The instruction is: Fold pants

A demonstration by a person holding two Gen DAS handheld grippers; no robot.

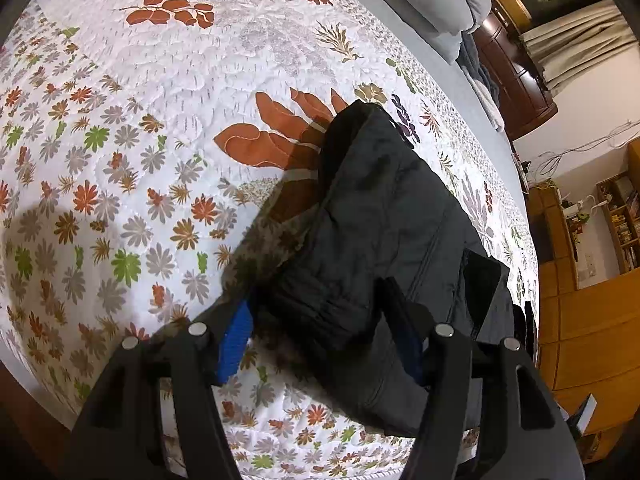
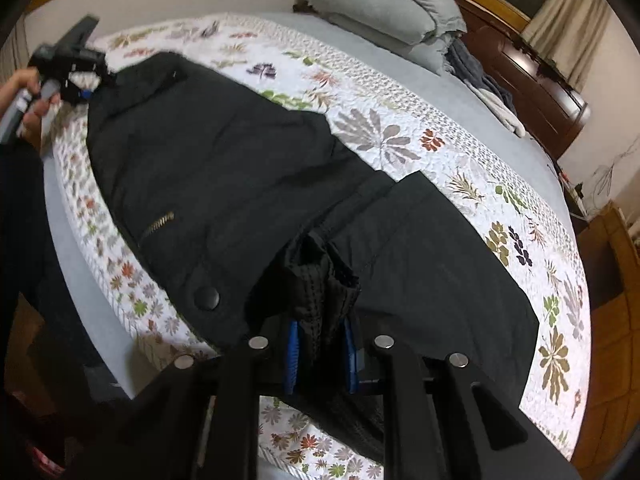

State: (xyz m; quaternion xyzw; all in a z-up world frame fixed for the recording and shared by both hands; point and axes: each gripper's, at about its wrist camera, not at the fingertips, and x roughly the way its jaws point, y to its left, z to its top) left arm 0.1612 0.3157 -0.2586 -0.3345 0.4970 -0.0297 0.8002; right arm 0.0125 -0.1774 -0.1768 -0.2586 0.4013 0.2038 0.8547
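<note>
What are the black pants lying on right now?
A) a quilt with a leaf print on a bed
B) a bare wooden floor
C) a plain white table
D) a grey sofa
A: the black pants are spread over a white quilt printed with colored leaves, with grey pillows stacked at its far end.

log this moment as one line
task: fold pants | left gripper: shut on black pants | right gripper: shut on black pants | surface: floral quilt

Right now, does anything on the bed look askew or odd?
Yes: the black pants lie diagonally across the floral quilt, unevenly doubled, with mesh pocket lining turned out and pinched in the right hand-held gripper. No damage visible.
</note>
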